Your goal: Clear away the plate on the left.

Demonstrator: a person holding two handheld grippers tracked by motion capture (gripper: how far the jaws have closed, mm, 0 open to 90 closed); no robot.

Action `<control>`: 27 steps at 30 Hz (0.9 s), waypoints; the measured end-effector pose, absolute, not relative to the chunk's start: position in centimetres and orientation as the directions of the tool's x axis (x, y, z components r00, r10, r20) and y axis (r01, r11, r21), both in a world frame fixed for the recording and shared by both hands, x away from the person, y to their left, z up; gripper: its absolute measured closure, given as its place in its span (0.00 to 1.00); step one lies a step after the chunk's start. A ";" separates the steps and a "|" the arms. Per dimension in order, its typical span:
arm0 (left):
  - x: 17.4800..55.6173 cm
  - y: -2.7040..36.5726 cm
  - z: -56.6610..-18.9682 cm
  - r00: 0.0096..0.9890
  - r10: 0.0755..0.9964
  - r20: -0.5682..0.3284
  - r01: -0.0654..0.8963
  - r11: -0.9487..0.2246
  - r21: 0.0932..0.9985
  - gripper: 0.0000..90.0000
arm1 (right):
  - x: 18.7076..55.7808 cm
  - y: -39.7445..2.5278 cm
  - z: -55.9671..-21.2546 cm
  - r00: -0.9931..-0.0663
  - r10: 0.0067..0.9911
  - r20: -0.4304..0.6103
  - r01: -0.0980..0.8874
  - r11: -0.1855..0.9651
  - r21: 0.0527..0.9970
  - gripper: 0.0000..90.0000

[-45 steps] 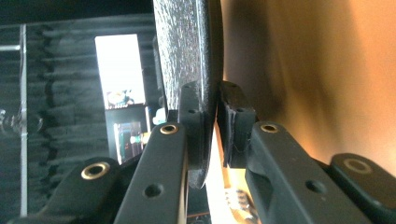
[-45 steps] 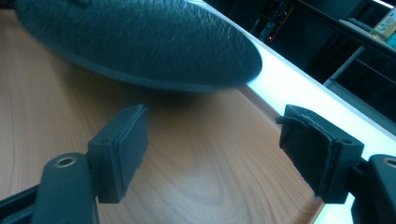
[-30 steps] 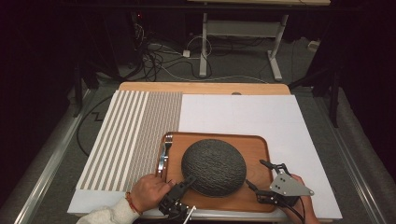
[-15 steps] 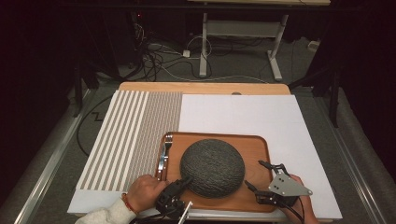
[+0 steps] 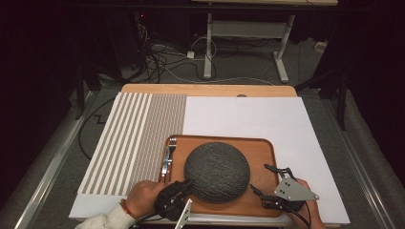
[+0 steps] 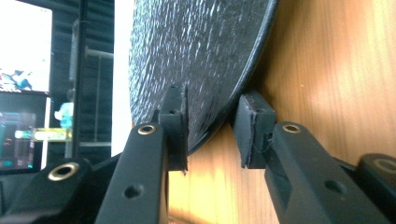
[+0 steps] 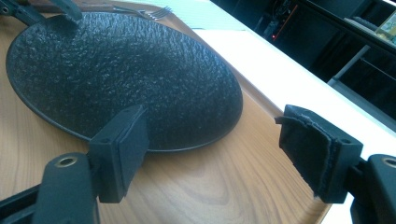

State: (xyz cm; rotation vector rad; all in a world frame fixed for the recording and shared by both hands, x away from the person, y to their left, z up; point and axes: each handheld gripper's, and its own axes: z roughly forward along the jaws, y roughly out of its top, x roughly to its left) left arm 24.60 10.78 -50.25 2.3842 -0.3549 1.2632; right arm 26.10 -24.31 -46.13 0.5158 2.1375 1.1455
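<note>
A dark, rough-textured round plate (image 5: 217,171) (image 7: 121,70) lies on a wooden tray (image 5: 260,152) (image 7: 196,186). A fork (image 5: 168,155) (image 7: 144,11) rests along the tray's left side. My left gripper (image 5: 185,185) (image 6: 212,130) is at the plate's near-left rim, shut on it. In the left gripper view one pad (image 6: 175,126) lies on the plate (image 6: 196,56), and the other is against the rim's underside by the tray (image 6: 327,93). My right gripper (image 5: 259,177) (image 7: 224,149) stands open over the tray just right of the plate, holding nothing.
The tray sits on a white sheet (image 5: 258,119), with a striped mat (image 5: 138,133) to its left. The wooden table edge (image 5: 210,89) lies beyond. Cables (image 5: 162,62) and desk legs (image 5: 282,52) are on the floor behind the table.
The plate has shifted slightly left and toward me with the left gripper at its rim. The right gripper has barely moved.
</note>
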 end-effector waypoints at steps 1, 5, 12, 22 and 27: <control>24.6 10.9 -50.1 0.569 -0.025 0.822 -0.401 -0.881 0.251 0.71 | 26.1 -24.3 -46.1 -0.711 0.605 -0.359 0.037 0.541 0.840 0.27; 24.9 11.6 -49.2 0.645 0.008 0.764 -0.379 -0.865 0.328 0.67 | 26.1 -24.3 -46.2 -0.712 0.604 -0.357 0.038 0.542 0.840 0.27; 25.4 12.6 -48.4 0.727 0.052 0.684 -0.329 -0.849 0.414 0.62 | 26.1 -24.2 -46.2 -0.715 0.601 -0.357 0.037 0.542 0.840 0.27; 26.2 13.9 -47.1 0.787 0.174 0.592 -0.250 -0.787 0.563 0.61 | 26.0 -24.1 -46.2 -0.718 0.599 -0.354 0.039 0.542 0.839 0.27; 26.9 13.8 -47.1 0.817 0.214 0.535 -0.205 -0.759 0.618 0.61 | 26.0 -24.0 -46.2 -0.722 0.593 -0.356 0.034 0.545 0.838 0.27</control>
